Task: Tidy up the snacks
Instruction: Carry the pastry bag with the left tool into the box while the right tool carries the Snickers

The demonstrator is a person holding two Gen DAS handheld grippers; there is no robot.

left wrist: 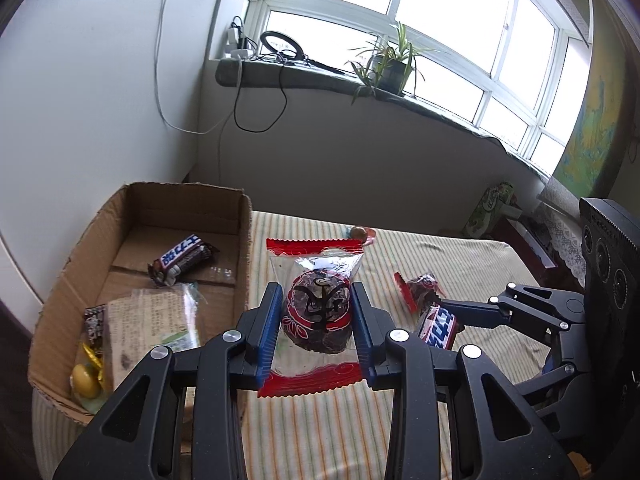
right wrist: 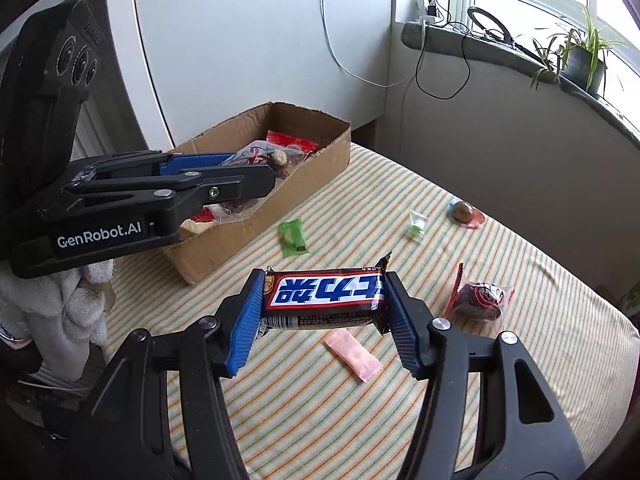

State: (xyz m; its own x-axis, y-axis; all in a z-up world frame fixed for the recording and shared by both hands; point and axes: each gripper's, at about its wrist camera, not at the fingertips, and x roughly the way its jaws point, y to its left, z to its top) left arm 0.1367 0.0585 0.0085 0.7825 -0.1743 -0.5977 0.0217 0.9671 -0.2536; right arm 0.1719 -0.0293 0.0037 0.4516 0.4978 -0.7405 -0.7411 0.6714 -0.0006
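My left gripper (left wrist: 316, 300) is shut on a clear red-edged packet with a dark round cake (left wrist: 318, 314), held above the striped table just right of the cardboard box (left wrist: 132, 240). The box holds a Snickers bar (left wrist: 184, 258), a flat paper-wrapped snack (left wrist: 156, 320) and gold-wrapped sweets (left wrist: 86, 376). My right gripper (right wrist: 326, 292) is shut on a second Snickers bar (right wrist: 326, 294), held above the table. In the right wrist view my left gripper (right wrist: 256, 176) hangs over the box's (right wrist: 280, 188) near edge with its packet.
On the striped tablecloth (right wrist: 400, 420) lie a second dark cake packet (right wrist: 480, 294), a pink sachet (right wrist: 354, 354), a green sweet (right wrist: 292, 236), a small clear sweet (right wrist: 416, 226) and a brown chocolate (right wrist: 464, 212). A white board and a windowsill with a plant stand behind.
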